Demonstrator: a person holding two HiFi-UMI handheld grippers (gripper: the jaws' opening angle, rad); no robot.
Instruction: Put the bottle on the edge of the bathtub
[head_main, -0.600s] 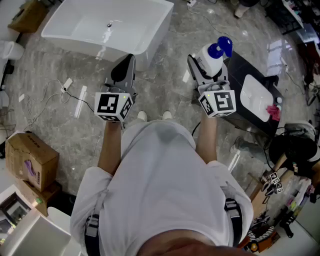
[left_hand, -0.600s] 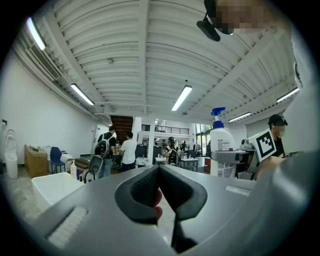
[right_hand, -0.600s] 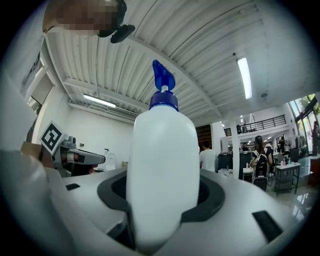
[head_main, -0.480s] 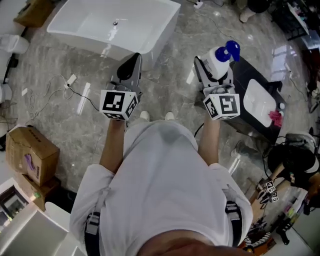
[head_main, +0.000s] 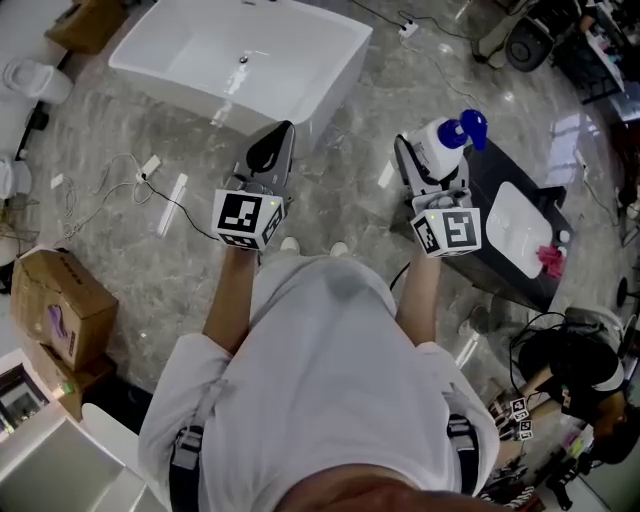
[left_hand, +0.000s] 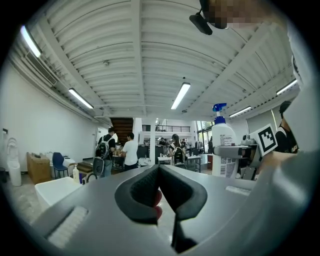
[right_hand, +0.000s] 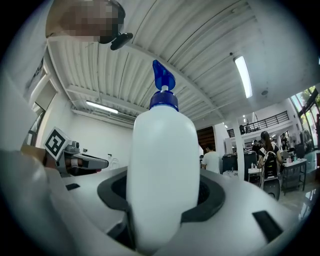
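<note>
Arms reach forward from a white shirt (head_main: 330, 370), a gripper in each hand, and a cardboard box (head_main: 55, 300) sits on the grey marble floor (head_main: 350, 190) to the person's left. The left gripper (head_main: 279, 140) has its jaws pressed together with nothing between them. The right gripper (head_main: 428, 165) pinches the bottle (head_main: 438, 140) low on its white body. The bottle stands upright between the jaws with its blue pump (head_main: 468, 128) on top, held in the air beside the near corner of a black stand (head_main: 480, 165) that carries a white basin (head_main: 515, 215). Beyond the left gripper the white bathtub (head_main: 335, 60) stands on the floor, its near right corner closest to that gripper. The bottle is well apart from its edge.
</note>
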